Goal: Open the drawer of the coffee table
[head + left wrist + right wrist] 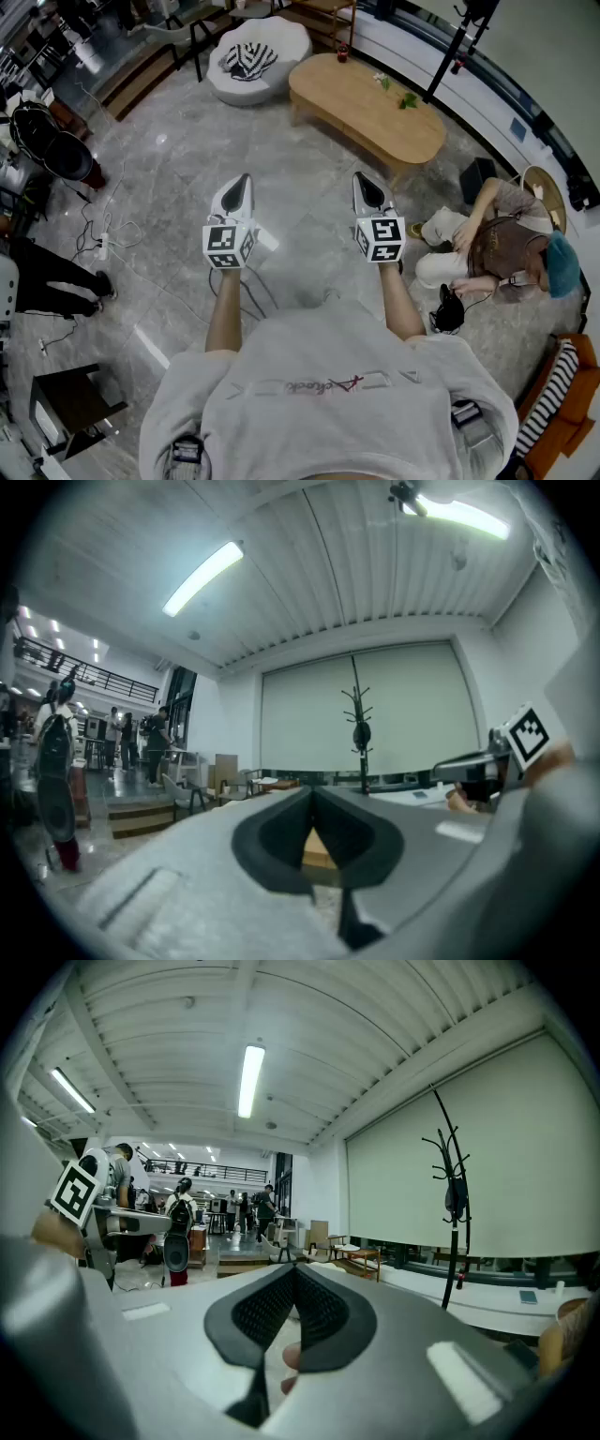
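Observation:
The oval wooden coffee table (366,103) stands on the grey floor well ahead of both grippers; I cannot make out its drawer from here. My left gripper (240,180) and right gripper (366,183) are held level side by side in the air, far short of the table. Both are shut with nothing between the jaws. In the left gripper view the closed left gripper (312,794) frames a sliver of the wooden coffee table (317,850) below its tips. The right gripper (294,1271) in its own view is closed too, empty.
A white armchair (253,56) with a striped cushion stands left of the table. A person (487,248) sits on the floor at the right, beside a black box (476,178). A black coat stand (450,47) rises behind the table. Cables and a power strip (101,246) lie at the left.

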### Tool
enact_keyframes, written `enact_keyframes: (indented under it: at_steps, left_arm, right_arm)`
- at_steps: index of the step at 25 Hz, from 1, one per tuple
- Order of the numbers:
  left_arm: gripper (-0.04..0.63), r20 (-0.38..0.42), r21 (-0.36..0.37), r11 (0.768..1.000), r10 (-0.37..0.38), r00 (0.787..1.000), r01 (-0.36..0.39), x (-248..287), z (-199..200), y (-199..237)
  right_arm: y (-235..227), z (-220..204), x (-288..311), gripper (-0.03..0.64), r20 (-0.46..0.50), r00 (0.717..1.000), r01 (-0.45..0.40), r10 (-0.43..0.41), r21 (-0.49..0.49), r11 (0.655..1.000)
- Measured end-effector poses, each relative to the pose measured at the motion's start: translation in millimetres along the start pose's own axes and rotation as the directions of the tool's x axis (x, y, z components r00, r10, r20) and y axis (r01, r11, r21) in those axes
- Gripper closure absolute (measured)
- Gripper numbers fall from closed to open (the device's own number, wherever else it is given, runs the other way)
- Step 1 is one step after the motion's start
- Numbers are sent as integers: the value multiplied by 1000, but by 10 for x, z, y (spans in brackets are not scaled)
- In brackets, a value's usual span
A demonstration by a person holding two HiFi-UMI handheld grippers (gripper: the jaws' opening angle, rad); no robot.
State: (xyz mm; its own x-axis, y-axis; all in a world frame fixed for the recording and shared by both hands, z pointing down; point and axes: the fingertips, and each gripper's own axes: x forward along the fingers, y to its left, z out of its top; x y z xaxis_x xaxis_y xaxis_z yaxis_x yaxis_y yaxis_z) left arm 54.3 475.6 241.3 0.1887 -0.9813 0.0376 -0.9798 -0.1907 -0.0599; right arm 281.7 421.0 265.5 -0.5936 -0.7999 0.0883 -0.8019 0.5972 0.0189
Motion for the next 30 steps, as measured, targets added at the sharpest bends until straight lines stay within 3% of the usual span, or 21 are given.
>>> enact_keyframes:
  at_steps: [13, 23, 30]
  left_arm:
    - [594, -3, 5, 1000, 13, 1000, -13, -19, 54, -35]
    - [592, -7, 74, 997, 28, 1000, -28, 33, 51, -292]
    - [592, -2, 81, 996, 30, 1000, -30, 109, 149, -530]
  right_arm:
    - [6, 5, -45, 612, -9, 1000, -10, 10, 1, 1000]
    - [-154, -30, -179, 612, 2, 999, -33, 33, 7, 999]
    - [-377, -20, -280, 612, 12, 999, -39, 39, 20, 999]
